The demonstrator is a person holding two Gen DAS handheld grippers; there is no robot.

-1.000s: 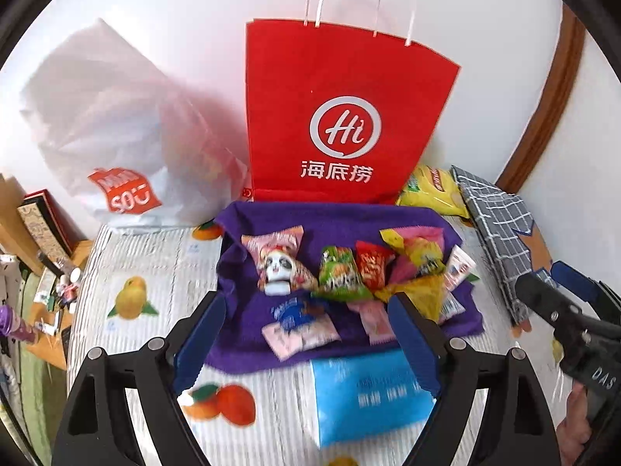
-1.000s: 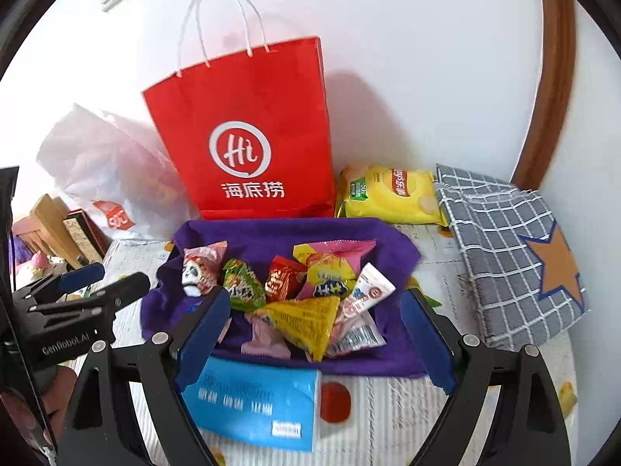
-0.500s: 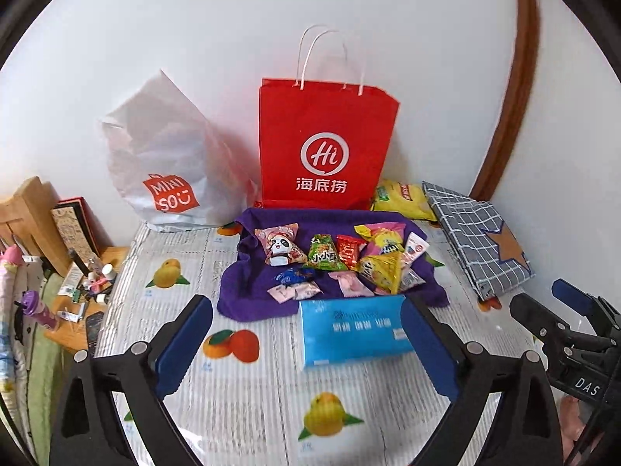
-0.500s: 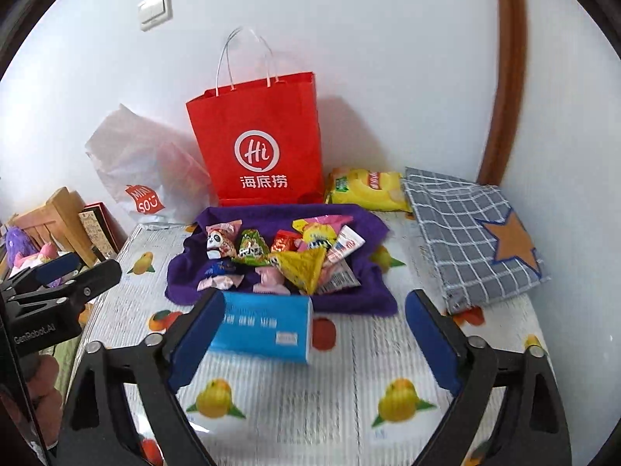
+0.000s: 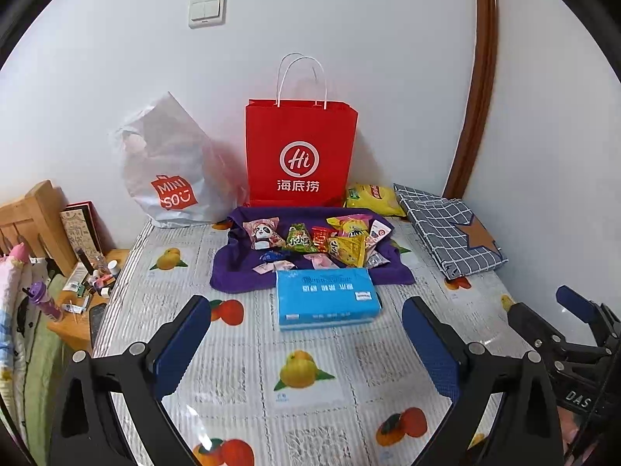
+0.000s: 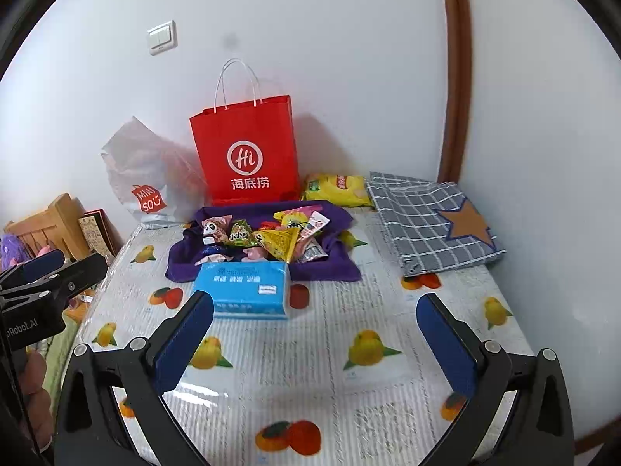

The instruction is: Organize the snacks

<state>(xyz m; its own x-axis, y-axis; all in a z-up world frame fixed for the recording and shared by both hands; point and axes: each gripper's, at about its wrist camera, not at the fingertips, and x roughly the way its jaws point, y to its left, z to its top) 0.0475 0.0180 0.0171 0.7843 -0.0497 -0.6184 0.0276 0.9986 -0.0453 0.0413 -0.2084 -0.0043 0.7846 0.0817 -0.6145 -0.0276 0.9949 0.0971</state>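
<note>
Several small snack packets [image 5: 322, 240] lie in a heap on a purple cloth [image 5: 233, 272] at the back of the table; they also show in the right wrist view [image 6: 268, 237]. A yellow chip bag [image 5: 372, 198] lies behind the cloth, right of a red paper bag [image 5: 300, 155]. A blue tissue pack [image 5: 326, 297] lies in front of the cloth. My left gripper [image 5: 306, 334] is open and empty, well short of the tissue pack. My right gripper [image 6: 314, 334] is open and empty, also short of it.
A white plastic bag [image 5: 170, 178] stands left of the red bag. A folded grey checked cloth [image 5: 450, 229] lies at the right by the wall. A wooden side table with small bottles [image 5: 89, 279] stands left of the fruit-print tablecloth [image 5: 310, 380].
Both grippers have pulled back from the snack pile and risen, so the whole table and wall come into view. Both stay open and empty. Nothing on the table moved.
</note>
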